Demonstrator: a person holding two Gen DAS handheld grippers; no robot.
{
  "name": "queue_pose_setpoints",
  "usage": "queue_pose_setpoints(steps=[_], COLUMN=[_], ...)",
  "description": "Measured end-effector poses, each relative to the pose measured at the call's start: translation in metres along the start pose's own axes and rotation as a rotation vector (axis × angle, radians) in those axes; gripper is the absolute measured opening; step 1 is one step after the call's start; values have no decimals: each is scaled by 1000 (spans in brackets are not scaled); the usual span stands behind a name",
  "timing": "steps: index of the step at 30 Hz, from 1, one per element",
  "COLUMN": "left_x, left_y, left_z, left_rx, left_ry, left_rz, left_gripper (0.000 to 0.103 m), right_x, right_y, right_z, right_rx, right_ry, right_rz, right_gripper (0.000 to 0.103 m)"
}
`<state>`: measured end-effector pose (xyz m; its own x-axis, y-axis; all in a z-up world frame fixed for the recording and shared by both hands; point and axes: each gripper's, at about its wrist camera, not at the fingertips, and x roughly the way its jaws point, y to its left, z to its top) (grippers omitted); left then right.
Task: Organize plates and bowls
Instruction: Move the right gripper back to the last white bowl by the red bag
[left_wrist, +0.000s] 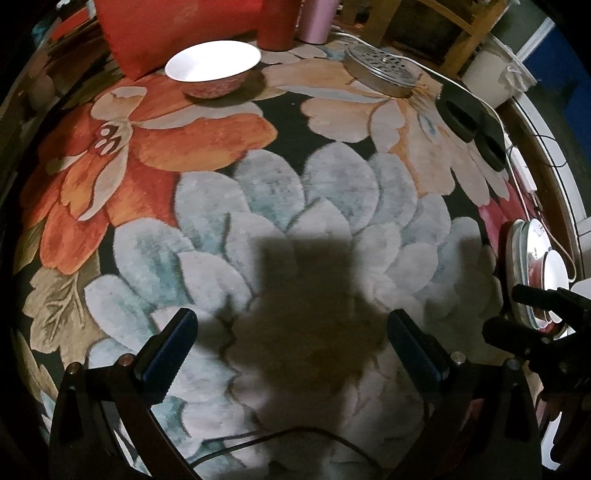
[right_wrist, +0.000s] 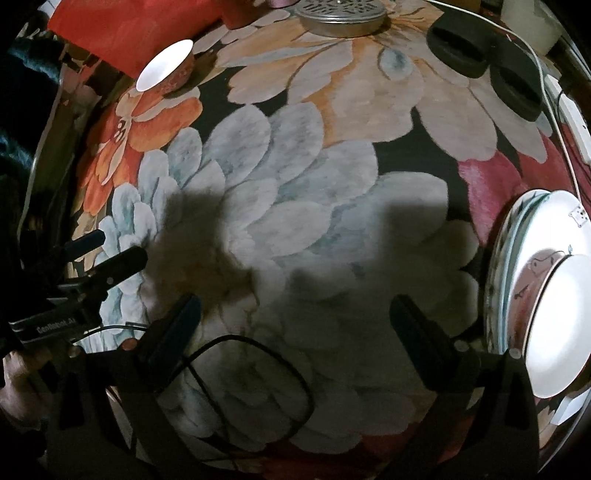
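One bowl (left_wrist: 213, 66), white inside with a reddish patterned outside, stands upright on the far left part of the flowered cloth (left_wrist: 295, 192), just in front of a red cushion (left_wrist: 177, 26). One stack of plates (right_wrist: 546, 295) lies at the right edge: glossy white, round, at least three rims countable, a smaller plate on top. One round metal tin (left_wrist: 382, 72) with a perforated lid sits far centre; two black round pads (left_wrist: 471, 122) lie to its right, with a white cable running past. Left gripper (left_wrist: 291, 343): fingers spread wide, released, nothing between them. Right gripper (right_wrist: 295, 321): likewise spread, empty, just left of the plates. Cloth looks plush, matte.
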<state>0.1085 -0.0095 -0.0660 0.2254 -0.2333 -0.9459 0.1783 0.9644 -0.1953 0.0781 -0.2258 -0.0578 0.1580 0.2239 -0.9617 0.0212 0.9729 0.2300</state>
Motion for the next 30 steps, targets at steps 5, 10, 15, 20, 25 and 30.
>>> queue_pose_setpoints(steps=[5,10,15,20,25,30], left_x=[3,7,11,15,22,27], left_y=[10,20,30,41,54,67], left_z=[2,2,2,1,1,2], left_rx=[-22,-43,-64,-89,-116,-145], left_ry=[-3,-4,-4,-7,-10,-12], left_rz=[0,0,0,-1,-2,-1], left_gripper=[102,102,102,102,102,102], right_x=[6,12,17,23,31,39], right_y=[6,8,12,20,29,39], right_z=[1,2,5,11,15,20], right_rx=[-16,-20,-23,-41,-60,-68], right_ry=[12,24,33,36,42,51], right_rz=[-4,-14,-18,-21,-26,-24], right_gripper=[103,103,103,103,103,103])
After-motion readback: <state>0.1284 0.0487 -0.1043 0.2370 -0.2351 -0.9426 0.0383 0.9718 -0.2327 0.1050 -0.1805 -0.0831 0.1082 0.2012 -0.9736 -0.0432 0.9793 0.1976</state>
